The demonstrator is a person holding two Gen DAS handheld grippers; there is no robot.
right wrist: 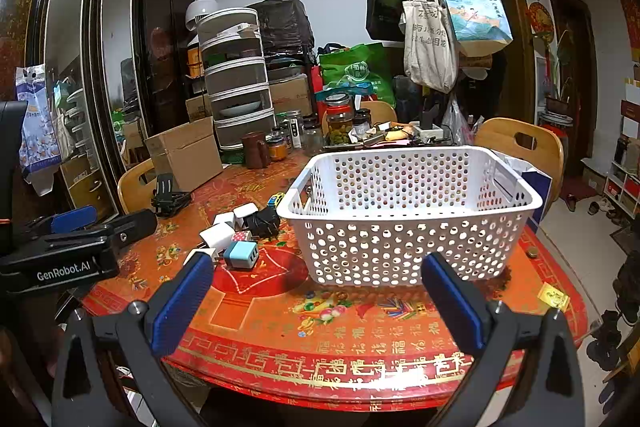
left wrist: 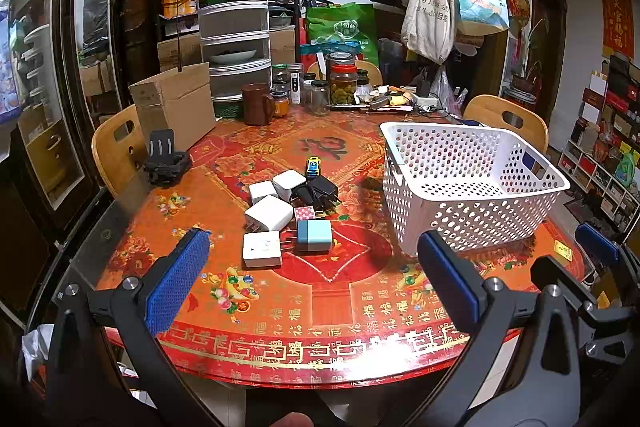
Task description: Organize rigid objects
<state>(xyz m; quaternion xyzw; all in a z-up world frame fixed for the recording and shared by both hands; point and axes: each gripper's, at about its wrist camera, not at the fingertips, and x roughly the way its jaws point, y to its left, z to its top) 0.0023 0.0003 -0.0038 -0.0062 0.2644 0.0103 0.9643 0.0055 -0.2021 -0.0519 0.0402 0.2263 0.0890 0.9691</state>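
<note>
Now: both grippers spread, holding nothing, above table [left wrist: 360, 291] edge.
Chargers [left wrist: 288, 211] heaped left of white basket [left wrist: 472, 187].

Black angular left gripper [left wrist: 316, 267] frames, silver screws; blue textured pads [left wrist: 178, 281]; right gripper [right wrist: 318, 293] matches; white "GenRobot.AI" lettering.

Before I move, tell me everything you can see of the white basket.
The white basket is rectangular, plastic by its look, with round holes through walls and floor and cut-out handles at its ends. It stands upright on the red table, right of the charger pile, apart from it. It looks empty; neither tool touches it.
</note>
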